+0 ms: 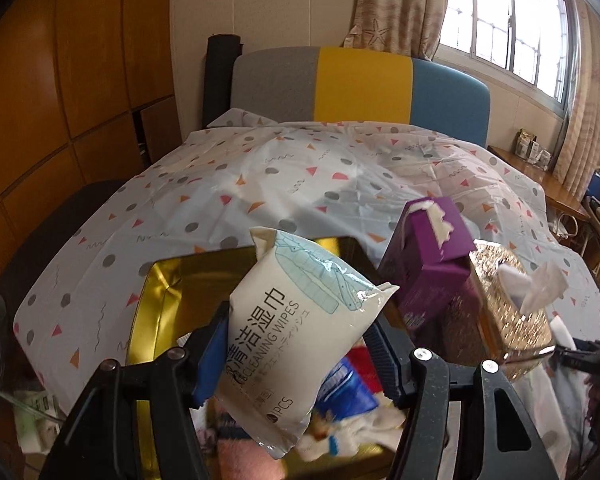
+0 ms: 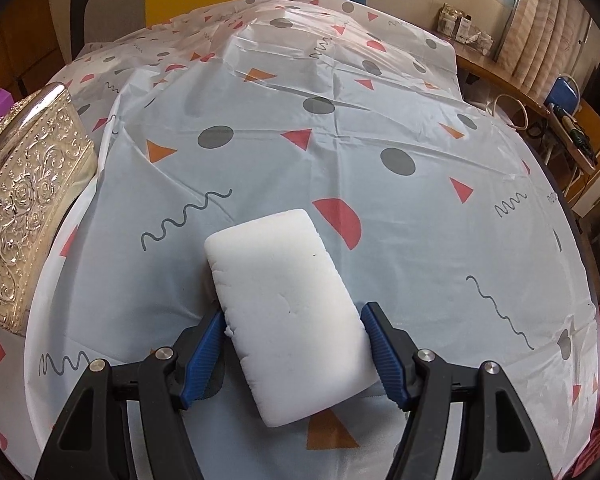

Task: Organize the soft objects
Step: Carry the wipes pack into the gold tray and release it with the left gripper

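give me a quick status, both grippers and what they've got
Left gripper shut on wipes pack, held over gold tray. Right gripper shut on white sponge above the tablecloth. Gold tissue box close on its left.

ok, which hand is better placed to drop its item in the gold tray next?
Left. Its tool grips the wipes pack right over the gold tray. The right tool clamps the white sponge over the sheet, with no tray in its view.
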